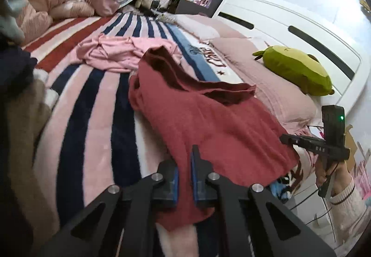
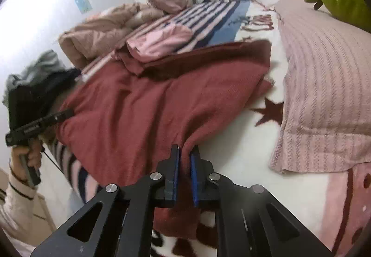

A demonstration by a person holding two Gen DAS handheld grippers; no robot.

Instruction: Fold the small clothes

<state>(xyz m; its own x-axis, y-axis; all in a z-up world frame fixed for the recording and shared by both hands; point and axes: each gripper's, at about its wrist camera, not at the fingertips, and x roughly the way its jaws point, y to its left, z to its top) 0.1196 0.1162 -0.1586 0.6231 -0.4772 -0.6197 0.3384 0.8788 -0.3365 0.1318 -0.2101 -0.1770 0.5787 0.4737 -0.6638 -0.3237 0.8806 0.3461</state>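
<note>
Left wrist: red garment (image 1: 208,127) spread flat w/ top rumpled.

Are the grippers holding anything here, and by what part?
Both grip the red garment by its near edge: left gripper at one end, right gripper at the other.
</note>
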